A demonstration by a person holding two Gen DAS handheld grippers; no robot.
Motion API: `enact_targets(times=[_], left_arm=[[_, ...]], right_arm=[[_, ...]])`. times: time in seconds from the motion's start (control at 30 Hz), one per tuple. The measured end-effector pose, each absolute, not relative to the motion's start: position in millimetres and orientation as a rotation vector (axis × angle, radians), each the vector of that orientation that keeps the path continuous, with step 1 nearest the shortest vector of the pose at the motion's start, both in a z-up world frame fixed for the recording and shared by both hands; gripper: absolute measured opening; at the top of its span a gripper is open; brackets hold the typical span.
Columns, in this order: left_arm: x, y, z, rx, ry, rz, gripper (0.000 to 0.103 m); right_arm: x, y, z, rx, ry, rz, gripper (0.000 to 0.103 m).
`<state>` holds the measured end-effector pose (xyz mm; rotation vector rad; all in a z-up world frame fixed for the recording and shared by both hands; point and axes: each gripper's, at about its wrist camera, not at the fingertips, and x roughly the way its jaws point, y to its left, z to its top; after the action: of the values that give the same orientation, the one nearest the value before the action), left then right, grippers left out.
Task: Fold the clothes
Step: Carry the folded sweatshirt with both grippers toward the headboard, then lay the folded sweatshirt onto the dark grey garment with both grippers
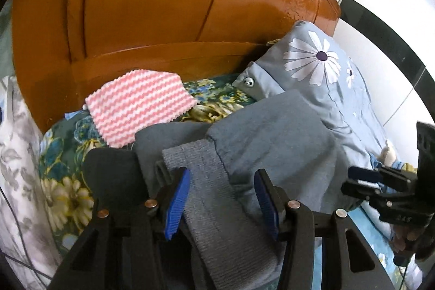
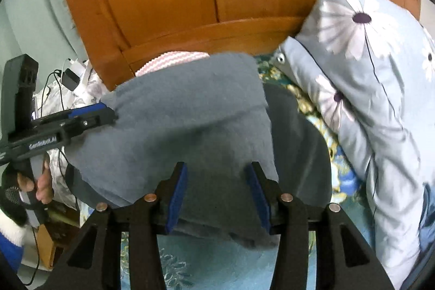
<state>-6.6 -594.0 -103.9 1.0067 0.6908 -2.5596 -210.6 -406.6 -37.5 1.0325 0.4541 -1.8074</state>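
Note:
A grey sweater (image 1: 272, 137) lies partly folded on the bed, with its ribbed hem (image 1: 212, 181) running between the fingers of my left gripper (image 1: 223, 197). The left jaws stand wide apart around the hem, open. In the right wrist view the same grey sweater (image 2: 190, 121) fills the middle, and my right gripper (image 2: 217, 195) is open with the cloth lying between its blue pads. The right gripper also shows in the left wrist view (image 1: 380, 186), and the left gripper shows at the left of the right wrist view (image 2: 89, 116). A folded pink and white striped knit (image 1: 138, 105) lies behind the sweater.
An orange wooden headboard (image 1: 163, 4) rises behind the bed. A light blue pillow with white flowers (image 1: 320, 67) leans at the right. A floral bedsheet (image 1: 65, 175) covers the bed. Cables and a charger (image 2: 68, 78) sit at the left.

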Motion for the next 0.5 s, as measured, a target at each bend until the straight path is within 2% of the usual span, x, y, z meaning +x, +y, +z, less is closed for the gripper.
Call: enact_targets(times=[0.33, 0.5], left_arm=[[-11.3, -599.9, -126.4, 1.025, 0.688, -2.576, 0.053], [-4.0, -594.4, -112.4, 0.985, 0.709, -2.562, 0.053]], right_arm=[[-217.3, -409.0, -68.6, 1.07, 0.398, -1.826, 0.048], [-212.6, -410.8, -63.7, 1.084, 0.393, -1.85, 0.048]])
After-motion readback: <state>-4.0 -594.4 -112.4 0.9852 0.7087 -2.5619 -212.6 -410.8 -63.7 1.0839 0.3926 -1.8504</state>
